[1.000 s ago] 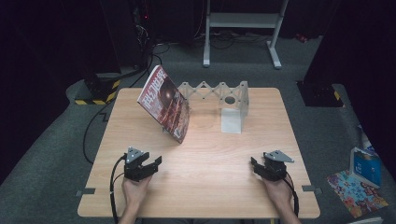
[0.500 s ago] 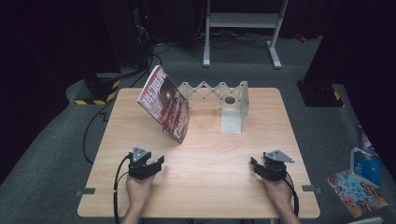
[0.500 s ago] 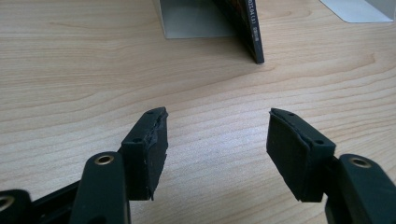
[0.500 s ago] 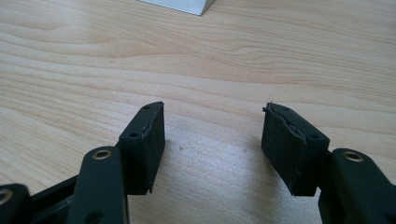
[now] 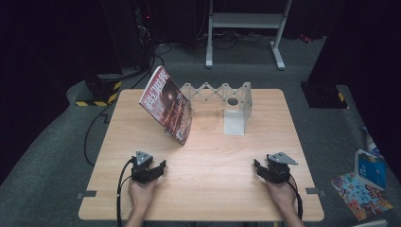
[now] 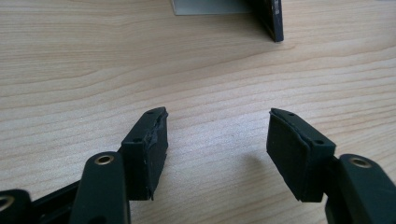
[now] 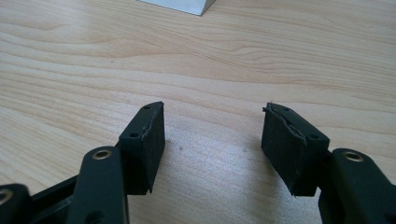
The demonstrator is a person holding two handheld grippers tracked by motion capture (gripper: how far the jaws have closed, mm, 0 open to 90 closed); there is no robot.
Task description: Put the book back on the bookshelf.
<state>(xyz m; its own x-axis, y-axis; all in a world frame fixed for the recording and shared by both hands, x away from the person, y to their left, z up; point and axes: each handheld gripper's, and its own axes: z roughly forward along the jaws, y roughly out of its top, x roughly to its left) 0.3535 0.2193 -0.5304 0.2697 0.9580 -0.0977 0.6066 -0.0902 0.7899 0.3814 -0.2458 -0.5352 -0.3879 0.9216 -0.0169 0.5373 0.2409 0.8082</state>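
Near the table (image 5: pixel 208 156) edge we hold both grippers, left gripper (image 5: pixel 158 169) and right gripper (image 5: pixel 259 169), jaws spread, empty; next, probably reach the leaning magazine (image 5: pixel 166 104).

Left tool (image 5: pixel 158 169) and right tool (image 5: pixel 261 170) rest low, jaws spread wide, nothing held.

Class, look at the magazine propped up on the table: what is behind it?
Behind the magazine stands a grey folding rack that it leans against, on the table. The magazine covers the rack's left end, so how it rests there is hidden.
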